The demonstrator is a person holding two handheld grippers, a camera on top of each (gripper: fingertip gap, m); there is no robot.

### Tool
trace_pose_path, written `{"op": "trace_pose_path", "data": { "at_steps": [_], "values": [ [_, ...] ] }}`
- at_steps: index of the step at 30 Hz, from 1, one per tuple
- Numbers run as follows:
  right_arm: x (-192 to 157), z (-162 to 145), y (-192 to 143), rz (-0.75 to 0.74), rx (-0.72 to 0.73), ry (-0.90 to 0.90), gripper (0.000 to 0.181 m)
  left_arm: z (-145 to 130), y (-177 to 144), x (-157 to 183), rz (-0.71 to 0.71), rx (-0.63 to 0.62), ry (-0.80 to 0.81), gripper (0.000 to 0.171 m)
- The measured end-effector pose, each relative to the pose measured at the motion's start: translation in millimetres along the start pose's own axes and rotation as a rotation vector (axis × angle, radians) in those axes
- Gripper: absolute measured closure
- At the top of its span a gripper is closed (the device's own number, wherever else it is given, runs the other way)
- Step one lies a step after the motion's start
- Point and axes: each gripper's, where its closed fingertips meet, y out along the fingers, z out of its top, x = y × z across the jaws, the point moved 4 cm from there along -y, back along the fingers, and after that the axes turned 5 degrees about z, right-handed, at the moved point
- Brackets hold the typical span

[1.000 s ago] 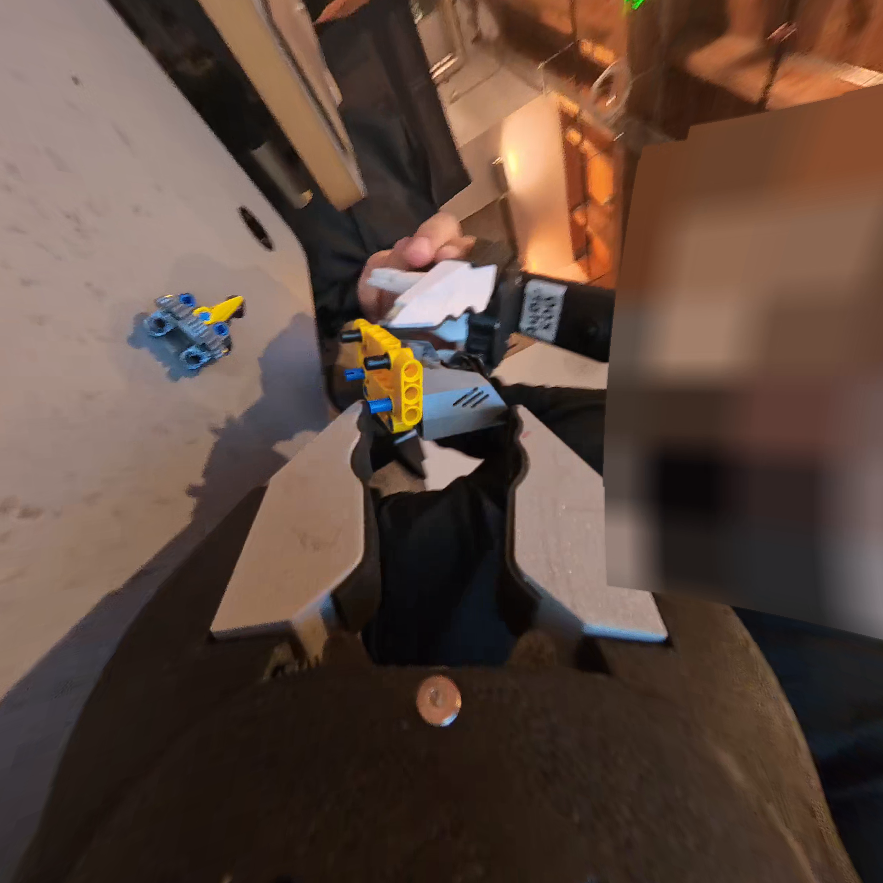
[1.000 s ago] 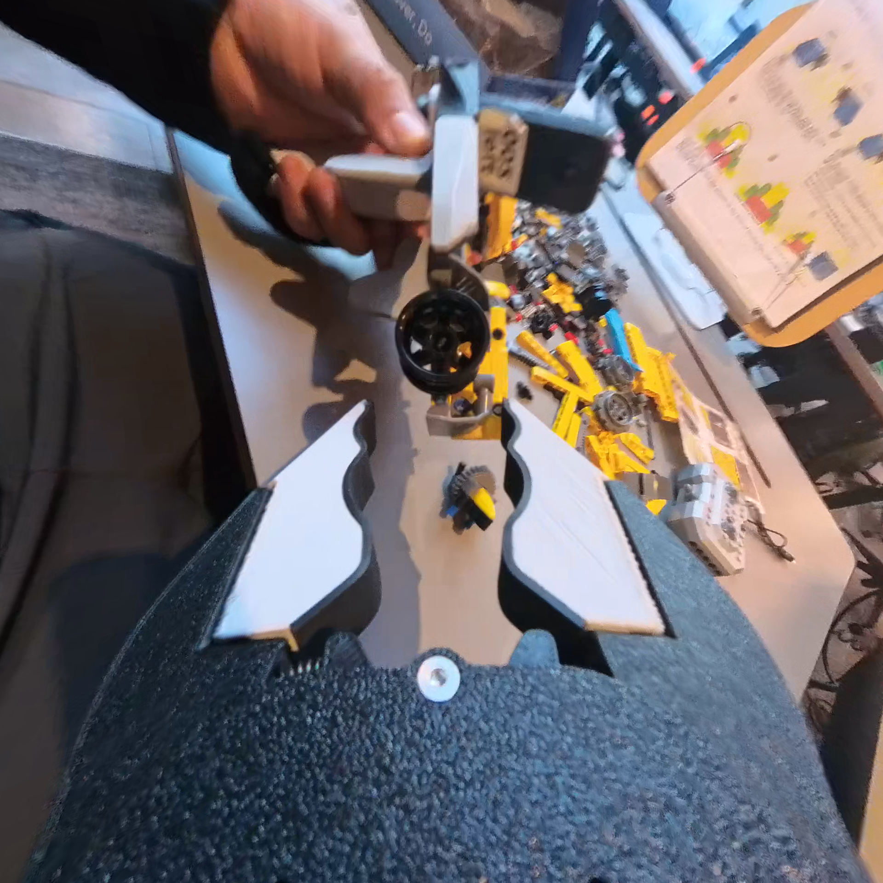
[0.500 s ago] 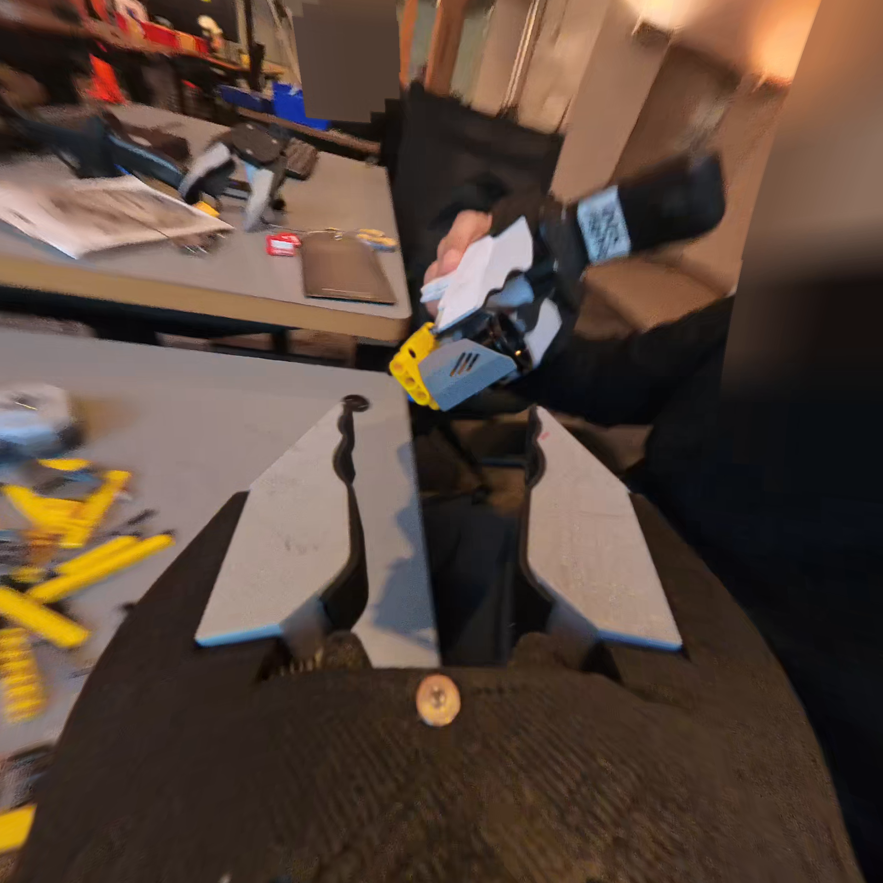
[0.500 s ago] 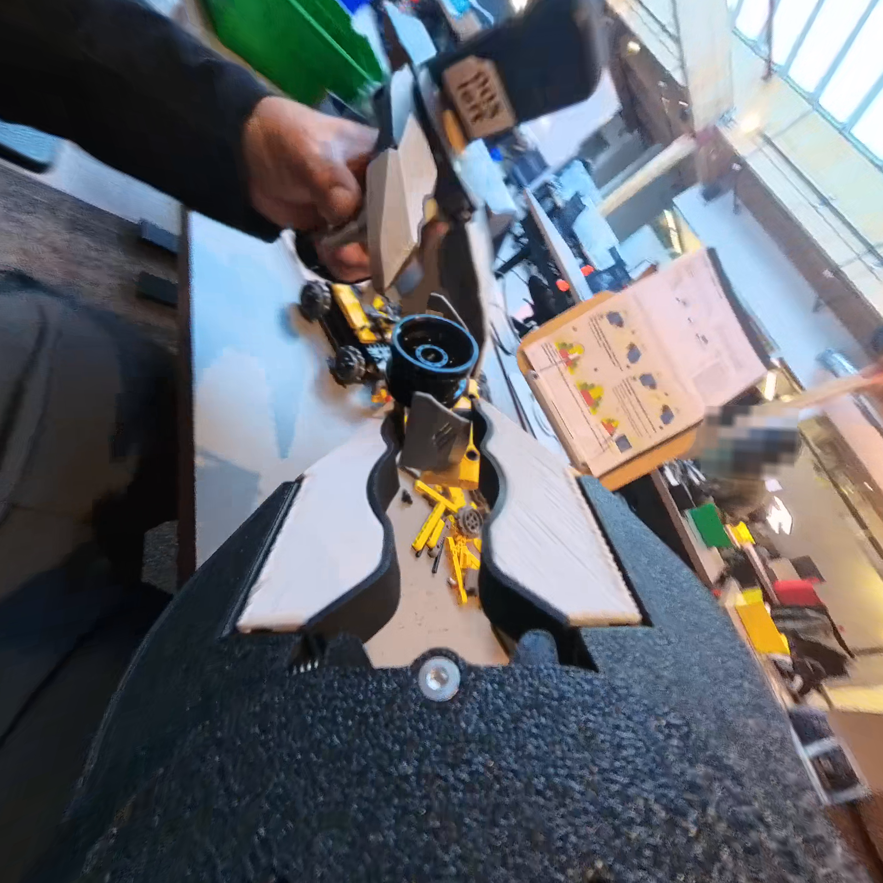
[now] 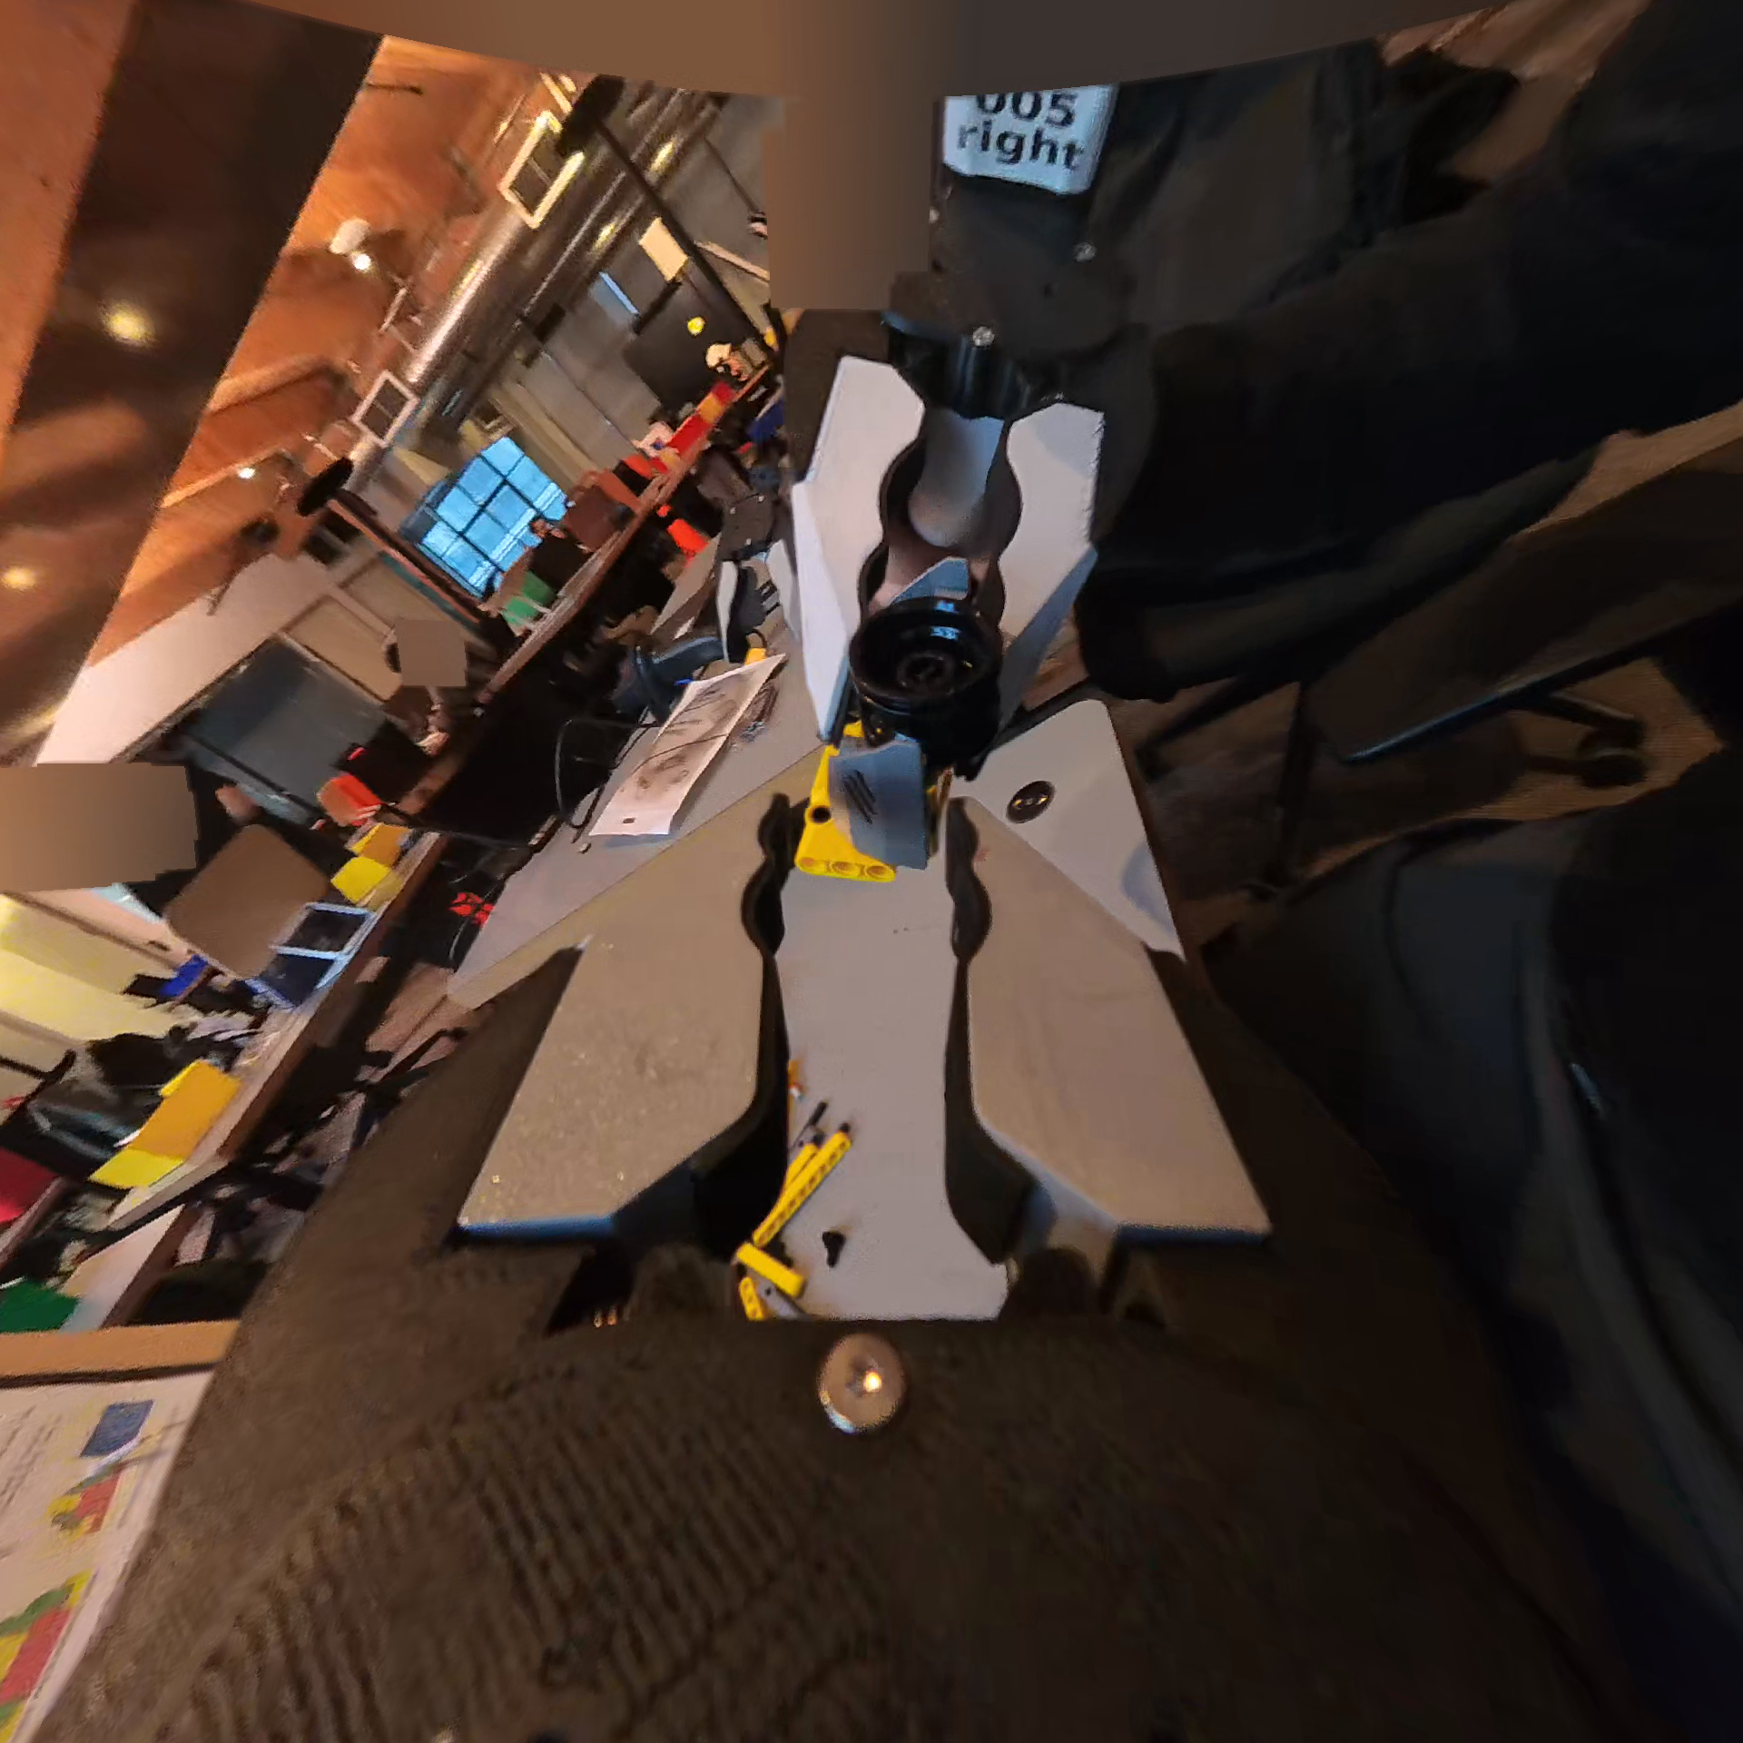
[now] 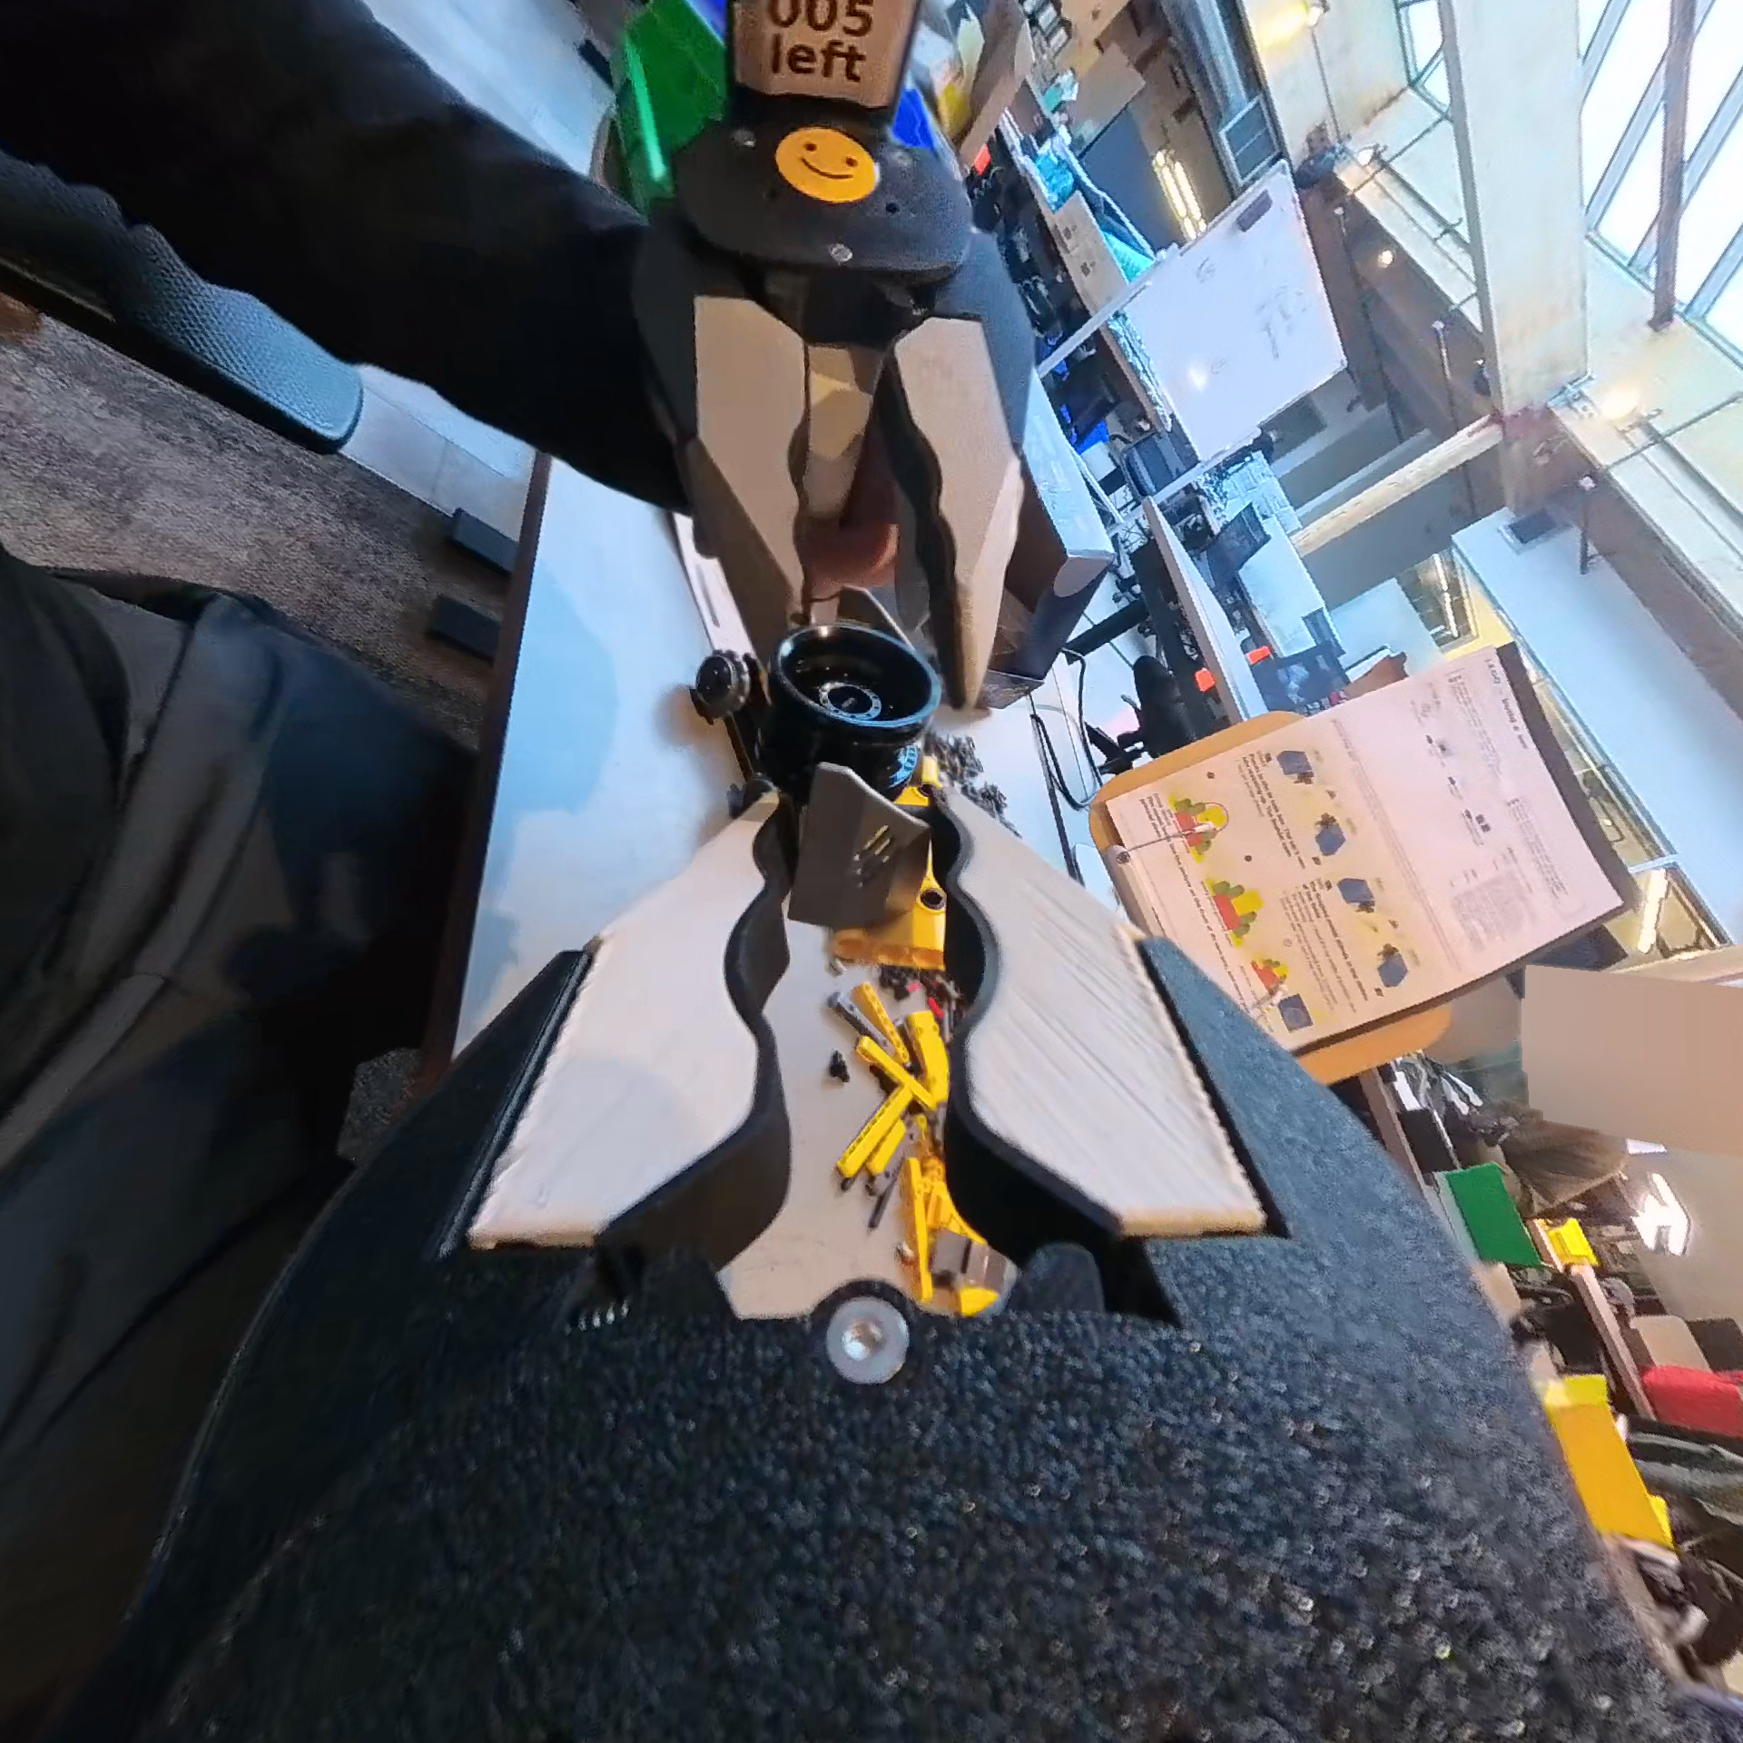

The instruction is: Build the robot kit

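A small toy assembly hangs over the grey table (image 5: pixel 868 990) between my two grippers, which face each other. It has a black wheel (image 5: pixel 920 660), a grey panel (image 5: pixel 887 802) and a yellow beam (image 5: pixel 830 839). My right gripper (image 6: pixel 858 830) is shut on its own grey panel (image 6: pixel 854 858), with the wheel (image 6: pixel 849 698) just past its tips. My left gripper (image 5: pixel 863 821) has its fingers close on either side of the panel and beam end. Each gripper shows in the other's view, the right (image 5: pixel 934 651) and the left (image 6: pixel 872 651), the latter held by a dark-sleeved hand.
Loose yellow beams (image 6: pixel 896 1085) and small black pins lie on the table under the grippers, also seen in the left wrist view (image 5: pixel 802 1188). An instruction sheet on a board (image 6: pixel 1368 849) stands at the right. The table's near edge (image 6: pixel 500 755) runs at the left. A chair (image 5: pixel 1462 660) is beside it. The grippers are tip to tip, or close to it.
Both grippers have turned to face each other along the table. The right one closed on the grey panel half a second ago. The left fingers have narrowed from wide open around the assembly's other end.
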Motion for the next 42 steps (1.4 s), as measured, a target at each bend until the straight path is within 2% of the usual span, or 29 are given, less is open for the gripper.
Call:
{"op": "trace_pose_path", "data": {
  "at_steps": [5, 9, 14, 20, 28, 37, 42],
  "values": [
    [-1.7, 4.0, 1.5, 0.02, 0.092, 0.032, 0.154, 6.0, -2.4, 4.6, -0.086, 0.039, -0.027, 0.132],
    [-4.5, 0.9, 3.5, 0.055, 0.135, 0.094, 0.154, 7.1, -2.1, 5.2, -0.097, 0.081, -0.036, 0.151],
    [-3.6, -1.8, 5.4, 0.045, 0.154, 0.127, 0.155, 1.9, 0.5, 5.0, -0.07, 0.073, -0.022, 0.15],
    [0.9, -8.5, 3.1, -0.039, 0.105, 0.106, 0.146, -3.9, -0.3, 3.9, 0.039, 0.027, 0.11, 0.15],
    [-5.6, -6.8, -1.3, -0.105, -0.043, -0.052, 0.156, -5.2, -1.3, 7.3, 0.048, 0.022, 0.131, 0.151],
    [-7.1, -3.3, -4.3, -0.088, -0.025, -0.064, 0.156, 4.1, -2.4, 13.9, 0.044, 0.052, 0.164, 0.15],
    [-6.0, -5.9, -1.9, -0.063, -0.045, -0.05, 0.157, 3.3, -1.2, 15.5, 0.041, 0.022, 0.213, 0.15]
  ]
}}
